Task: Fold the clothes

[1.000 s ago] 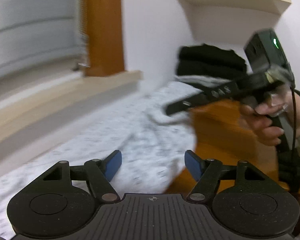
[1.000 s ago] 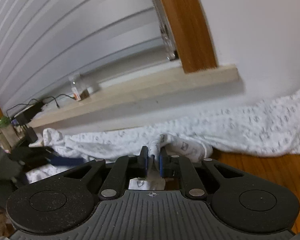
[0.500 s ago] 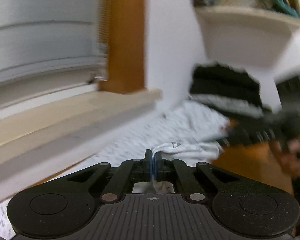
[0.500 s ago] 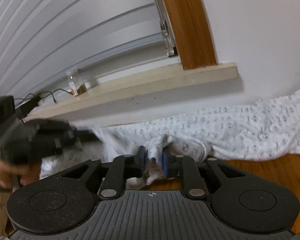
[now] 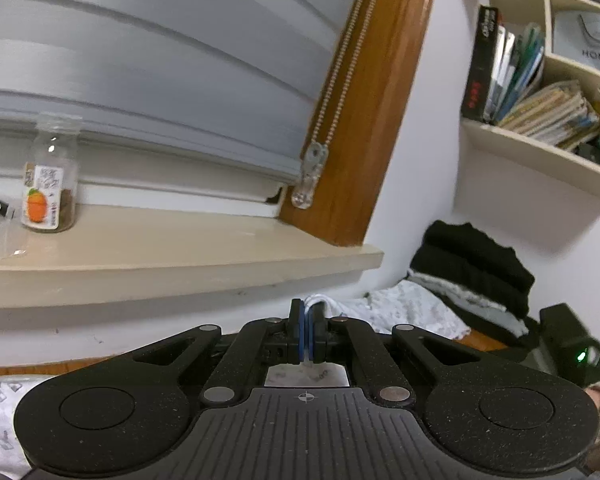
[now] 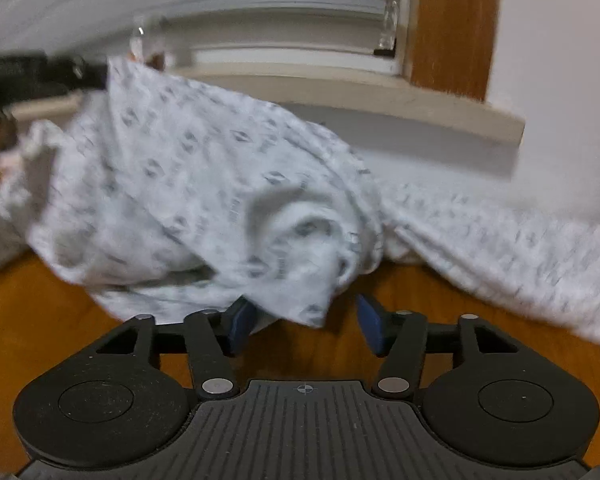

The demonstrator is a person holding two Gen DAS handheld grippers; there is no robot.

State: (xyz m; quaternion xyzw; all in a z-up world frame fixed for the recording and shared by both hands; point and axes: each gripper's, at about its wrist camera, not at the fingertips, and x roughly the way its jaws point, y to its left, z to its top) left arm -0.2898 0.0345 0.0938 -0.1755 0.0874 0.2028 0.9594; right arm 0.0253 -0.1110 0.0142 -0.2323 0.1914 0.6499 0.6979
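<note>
One patterned white garment [image 6: 204,200] sprawls mid-frame over the wooden table [image 6: 40,300]. The left gripper [image 5: 308,336] pinches its lifted edge tight; the right gripper [image 6: 304,320] gapes wide, seemingly holding nothing.

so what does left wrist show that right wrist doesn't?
Only left wrist: the left gripper pinched shut on the white patterned garment, a bookshelf, and a stack of dark folded clothes. Only right wrist: the right gripper open, the cloth bunched just ahead of it on the wooden table. Both: the garment, the windowsill and the small jar on it.
</note>
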